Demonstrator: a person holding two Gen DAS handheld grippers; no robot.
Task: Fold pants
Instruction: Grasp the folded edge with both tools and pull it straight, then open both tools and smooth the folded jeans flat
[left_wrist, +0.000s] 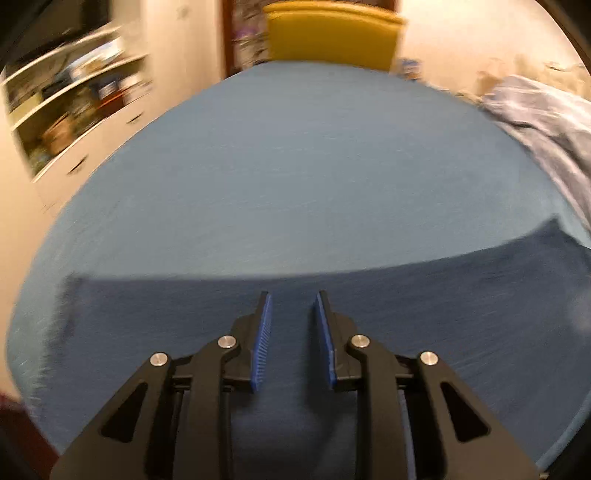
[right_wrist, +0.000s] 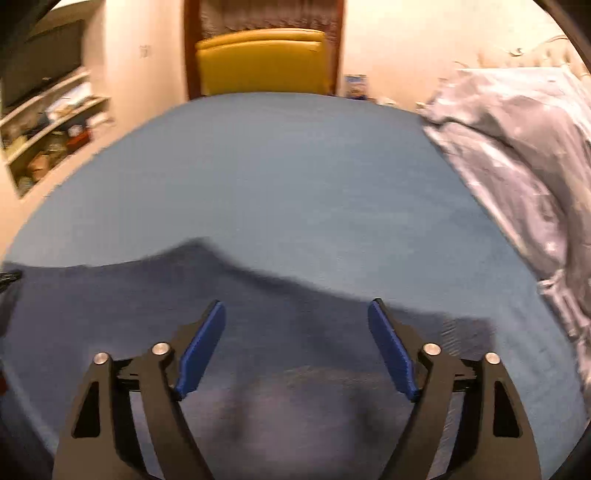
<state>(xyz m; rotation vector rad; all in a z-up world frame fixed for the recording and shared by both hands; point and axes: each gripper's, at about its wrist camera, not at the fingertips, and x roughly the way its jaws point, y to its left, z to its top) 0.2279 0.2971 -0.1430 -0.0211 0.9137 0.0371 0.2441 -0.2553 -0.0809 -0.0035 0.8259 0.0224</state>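
Navy pants beneath right gripper

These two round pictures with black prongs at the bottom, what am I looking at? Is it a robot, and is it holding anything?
No robot: a person holds a two-finger gripper in each hand, each with a wide-angle camera looking along its fingers. One picture is from the left gripper, the other from the right gripper. Both hover over dark blue pants lying on a table with a lighter blue cloth. The left jaws stand narrowly apart, the right jaws wide; nothing is between either pair, so nothing is held. Behind are a yellow chair, shelves and a pale garment heap.
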